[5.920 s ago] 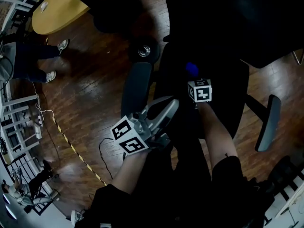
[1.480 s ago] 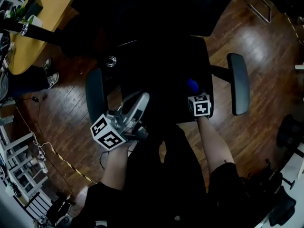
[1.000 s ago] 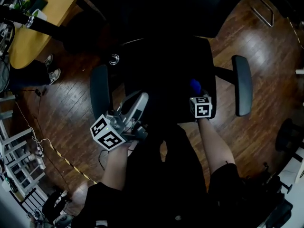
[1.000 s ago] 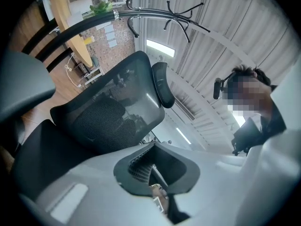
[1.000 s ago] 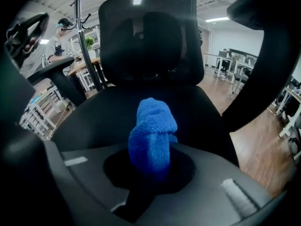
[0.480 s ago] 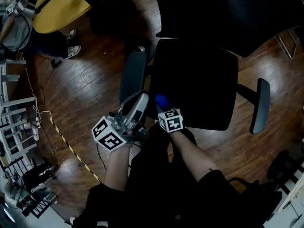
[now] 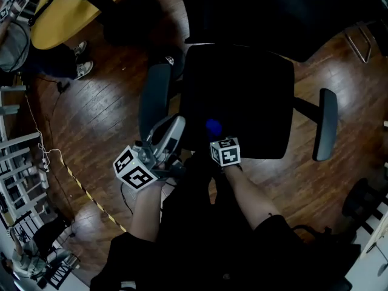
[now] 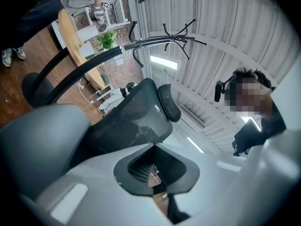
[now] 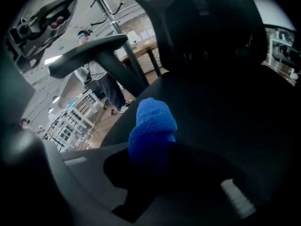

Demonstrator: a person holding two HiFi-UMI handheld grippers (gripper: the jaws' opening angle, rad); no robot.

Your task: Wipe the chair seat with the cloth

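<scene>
The black chair seat (image 7: 242,90) fills the middle of the head view. A blue fluffy cloth (image 7: 213,126) rests on the seat near its front left part, and my right gripper (image 7: 216,136) is shut on it. In the right gripper view the cloth (image 9: 153,124) sticks out from between the dark jaws of the right gripper (image 9: 150,149), pressed against the seat (image 9: 225,112). My left gripper (image 7: 176,124) hovers beside the seat's front left corner, shut and holding nothing; its grey jaws meet in the left gripper (image 8: 155,175) view.
The chair has a left armrest (image 7: 153,99) close to my left gripper and a right armrest (image 7: 327,123). The floor (image 7: 103,108) is dark wood. A yellow table (image 7: 66,14) stands at the far left, with a person's feet (image 7: 82,70) beside it. A tape line (image 7: 91,193) crosses the floor.
My right gripper swept the cloth from the seat's front right to its front left, then shifted slightly inward. The left gripper has stayed beside the left armrest.
</scene>
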